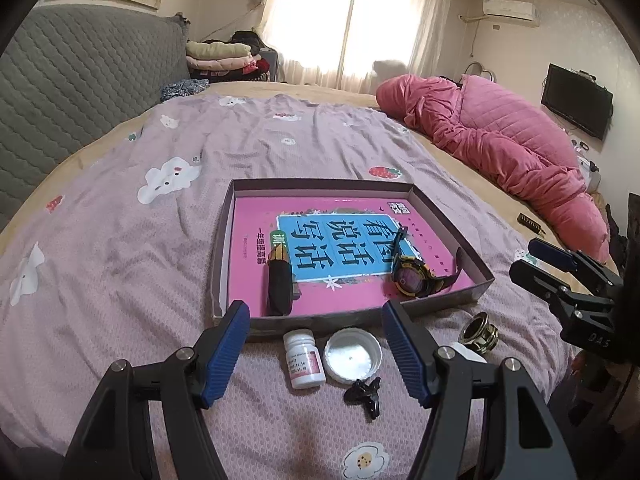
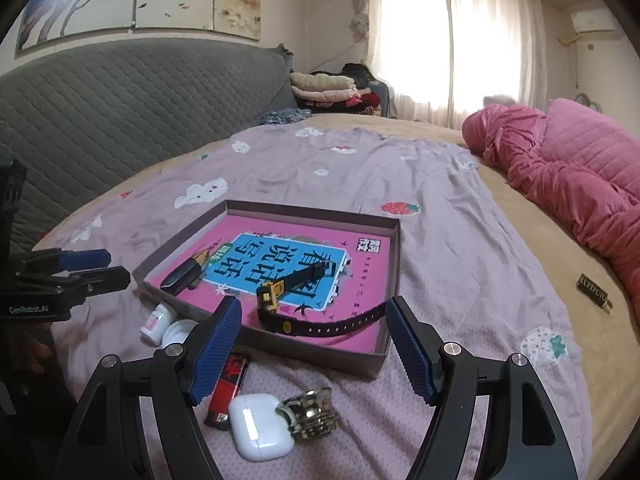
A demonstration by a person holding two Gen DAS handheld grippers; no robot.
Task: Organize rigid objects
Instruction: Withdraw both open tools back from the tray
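Observation:
A shallow cardboard box [image 1: 448, 210] [image 2: 394, 248] lies on the bed with a pink book in it. On the book lie a black-and-yellow wristwatch [image 1: 414, 276] [image 2: 272, 302] and a black folding knife [image 1: 279, 280] [image 2: 182, 276]. In front of the box lie a small white pill bottle [image 1: 305, 358] [image 2: 154, 326], a white lid [image 1: 352, 354] [image 2: 178, 332], a black hair clip [image 1: 363, 394], a brass fitting [image 1: 480, 330] [image 2: 310, 412], a white earbud case [image 2: 260, 426] and a red lighter [image 2: 230, 390]. My left gripper [image 1: 316, 356] is open above the bottle and lid. My right gripper [image 2: 312, 350] is open above the box's near edge.
The bed has a lilac patterned sheet [image 1: 120, 220]. A pink quilt [image 1: 520, 148] [image 2: 580, 168] is heaped at the right. A small dark tag-like thing [image 1: 531, 223] [image 2: 594, 290] lies near it. A grey padded headboard [image 2: 120, 100] stands at the left.

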